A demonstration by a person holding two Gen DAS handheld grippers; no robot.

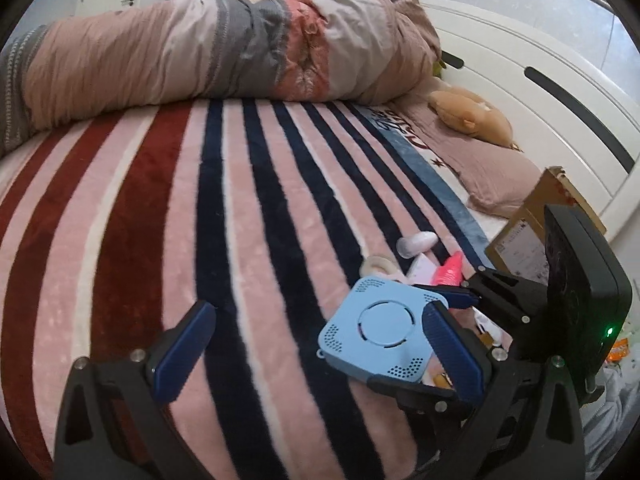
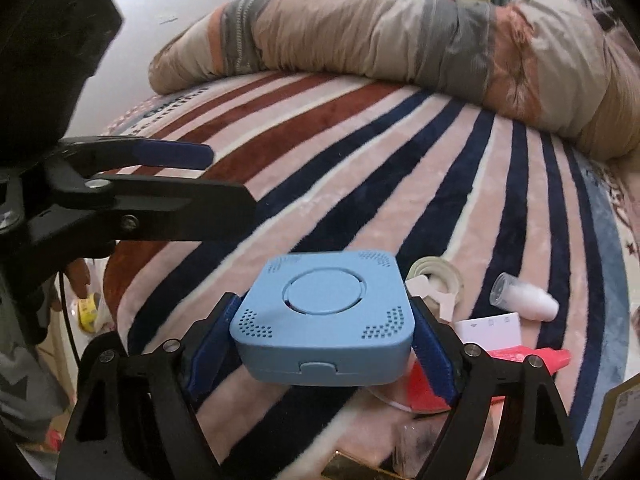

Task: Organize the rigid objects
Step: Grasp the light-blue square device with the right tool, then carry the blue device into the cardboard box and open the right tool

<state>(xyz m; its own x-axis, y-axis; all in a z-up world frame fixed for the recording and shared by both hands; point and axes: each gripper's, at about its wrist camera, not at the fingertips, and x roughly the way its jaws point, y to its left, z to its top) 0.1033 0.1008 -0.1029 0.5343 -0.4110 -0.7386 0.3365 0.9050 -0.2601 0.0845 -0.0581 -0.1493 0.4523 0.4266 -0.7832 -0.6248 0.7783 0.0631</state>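
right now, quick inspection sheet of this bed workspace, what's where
surface: striped plush blanket covering the bed.
job's things: blue square box clamped in the right gripper, lifted above the blanket.
clutter: tape roll, clear capped vial, white card, red-pink tube, cardboard box.
grippers: left gripper open, holding nothing; right shut on the box.
cables: thin black cord at the left edge of the right wrist view.
surroundings: rolled duvet, pillow, plush toy, white headboard.
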